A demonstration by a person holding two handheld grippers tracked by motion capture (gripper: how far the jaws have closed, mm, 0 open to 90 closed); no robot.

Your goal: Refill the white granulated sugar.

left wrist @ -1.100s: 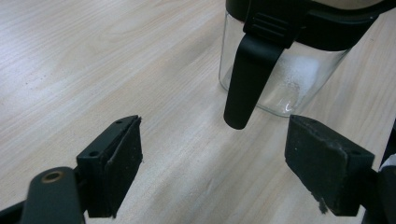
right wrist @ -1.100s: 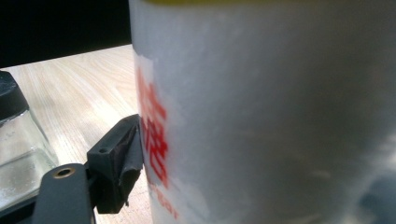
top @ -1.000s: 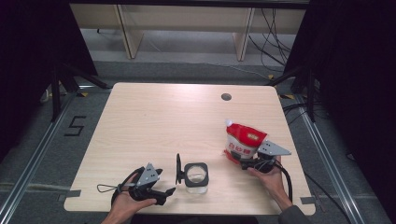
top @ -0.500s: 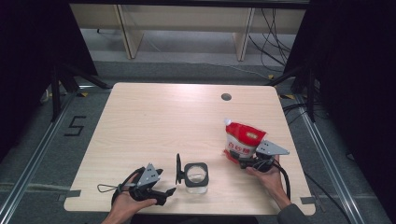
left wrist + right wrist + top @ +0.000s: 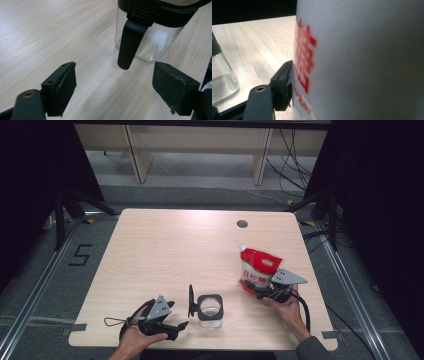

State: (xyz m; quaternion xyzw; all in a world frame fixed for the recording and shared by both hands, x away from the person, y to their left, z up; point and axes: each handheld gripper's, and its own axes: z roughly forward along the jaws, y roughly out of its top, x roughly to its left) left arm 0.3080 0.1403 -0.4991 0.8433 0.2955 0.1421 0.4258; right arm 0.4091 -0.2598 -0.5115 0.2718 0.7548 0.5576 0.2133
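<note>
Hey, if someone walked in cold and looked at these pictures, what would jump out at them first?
The red and white sugar bag stands upright at the table's right side, with the right gripper closing around its base. Nearer the front edge sits a clear glass jar, its black lid flipped up, and the left gripper waits open beside it.

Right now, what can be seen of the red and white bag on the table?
The sugar bag is a soft plastic pouch, red at the top and white lower down with red characters and the word "Sugar" in the right gripper view. It stands upright near the right edge of the wooden table, its top corner sticking up. The right hand-held gripper has been closing around its base, one pad against its side.
</note>
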